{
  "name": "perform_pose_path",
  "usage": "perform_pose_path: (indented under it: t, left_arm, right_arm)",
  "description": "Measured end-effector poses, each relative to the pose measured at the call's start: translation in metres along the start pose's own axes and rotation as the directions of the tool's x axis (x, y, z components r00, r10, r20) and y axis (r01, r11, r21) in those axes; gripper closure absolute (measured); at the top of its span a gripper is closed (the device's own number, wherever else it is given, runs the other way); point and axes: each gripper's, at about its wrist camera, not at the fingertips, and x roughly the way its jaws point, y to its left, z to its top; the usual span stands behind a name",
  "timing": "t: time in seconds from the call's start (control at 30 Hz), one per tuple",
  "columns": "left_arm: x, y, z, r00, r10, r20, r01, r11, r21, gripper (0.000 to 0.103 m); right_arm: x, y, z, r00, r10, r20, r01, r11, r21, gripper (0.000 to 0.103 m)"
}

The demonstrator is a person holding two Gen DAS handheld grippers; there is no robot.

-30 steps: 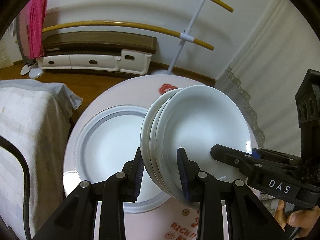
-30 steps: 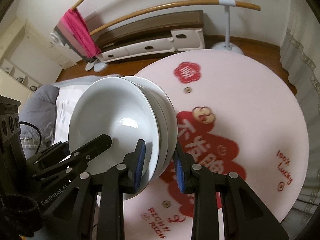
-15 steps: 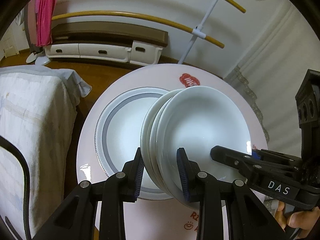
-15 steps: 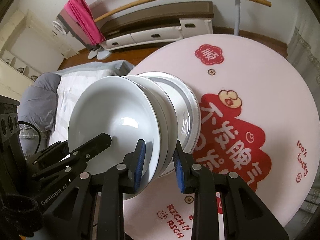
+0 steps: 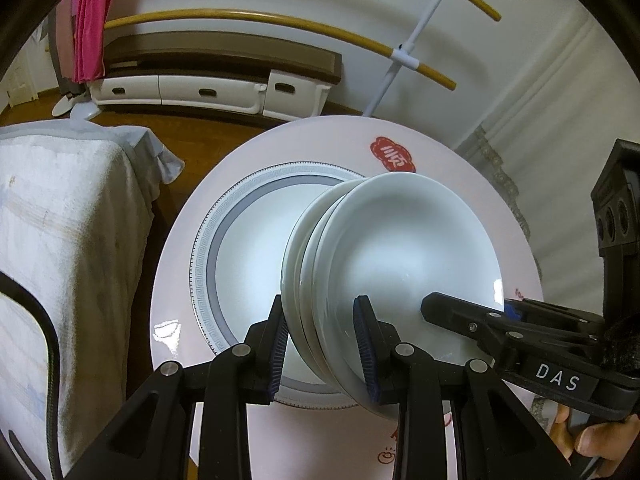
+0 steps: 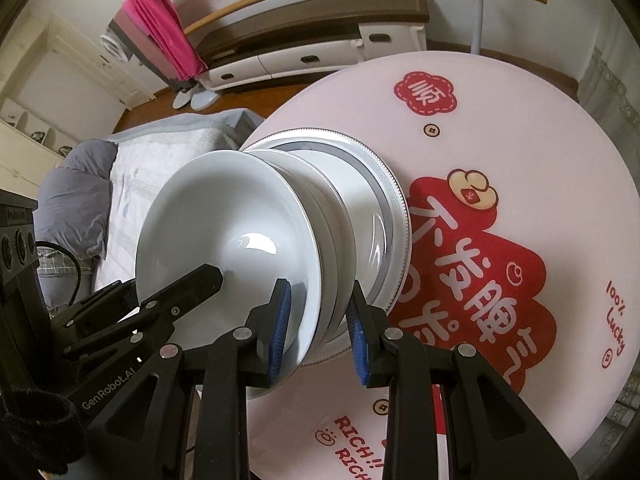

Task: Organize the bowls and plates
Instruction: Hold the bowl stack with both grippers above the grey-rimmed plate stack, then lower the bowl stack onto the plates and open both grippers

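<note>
A stack of white bowls (image 5: 400,256) (image 6: 240,240) hangs over the round pink table (image 5: 460,168) (image 6: 540,160), held by its rim from two sides. My left gripper (image 5: 322,338) is shut on one edge of the stack. On the opposite edge my right gripper (image 6: 318,328) is shut as well; it also shows as a black arm marked DAS (image 5: 520,344) in the left wrist view. Directly under the stack lies a large white plate with a grey patterned rim (image 5: 224,248) (image 6: 394,200). The bowls hide the plate's middle.
A bed with a grey-white cover (image 5: 60,240) (image 6: 132,160) stands close along the table's left side. A low white cabinet (image 5: 200,88), a pink cloth (image 5: 90,20) on a rack and a white stand with yellow rods (image 5: 404,56) lie behind. A hand (image 5: 592,440) shows at lower right.
Both grippers have carried the bowl stack down and across, so it now hangs lower over the grey-rimmed plate, which has come fully into view beneath it. The grips have not changed.
</note>
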Motion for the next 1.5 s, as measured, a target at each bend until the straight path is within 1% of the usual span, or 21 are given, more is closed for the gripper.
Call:
perform_pose_path:
  t: [0.53, 0.87, 1.5]
  left_arm:
    - [0.011, 0.006, 0.004, 1.000, 0.003, -0.017, -0.003, 1.000, -0.008, 0.075]
    - [0.012, 0.007, 0.007, 1.000, -0.001, -0.019, 0.001, 1.000, -0.011, 0.075]
    - [0.014, 0.020, 0.014, 0.999, -0.021, -0.030, 0.019, 0.998, -0.055, 0.074]
  right_arm:
    - [0.008, 0.000, 0.005, 1.000, -0.002, -0.024, 0.002, 1.000, 0.000, 0.075]
    - [0.010, 0.001, 0.006, 1.000, -0.004, -0.025, 0.004, 1.000, -0.003, 0.075]
    - [0.016, 0.001, 0.007, 0.999, -0.012, -0.033, 0.012, 1.000, -0.002, 0.074]
